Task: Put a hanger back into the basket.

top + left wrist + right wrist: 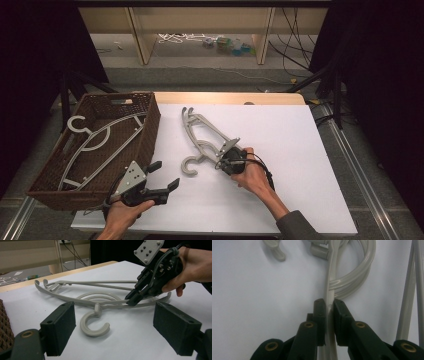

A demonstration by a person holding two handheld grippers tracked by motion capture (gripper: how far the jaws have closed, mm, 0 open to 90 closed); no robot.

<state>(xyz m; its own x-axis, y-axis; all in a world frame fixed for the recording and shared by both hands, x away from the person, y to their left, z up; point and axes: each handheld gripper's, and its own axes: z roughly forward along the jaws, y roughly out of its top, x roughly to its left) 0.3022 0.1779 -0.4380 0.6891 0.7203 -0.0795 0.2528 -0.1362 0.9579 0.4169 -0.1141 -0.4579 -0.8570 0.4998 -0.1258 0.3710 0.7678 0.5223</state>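
Observation:
A grey plastic hanger (199, 146) lies on the white table top (290, 150), hook toward me; a second one seems to lie stacked under it. My right gripper (220, 161) is shut on one thin arm of the hanger (331, 277), just behind its curved inner loops, with the jaws (329, 312) pinching the bar between them. In the left gripper view the hook (97, 308) lies on the table between and ahead of my left gripper's (116, 332) wide-open jaws, and the right gripper (135, 298) clamps the arm beyond it. My left gripper (166, 174) hovers open beside the basket, holding nothing.
A brown wicker basket (151, 131) stands at the table's left edge with another grey hanger (100, 135) inside. Wooden shelf legs and cables are on the floor beyond the table. White surface stretches to the right of the hanger.

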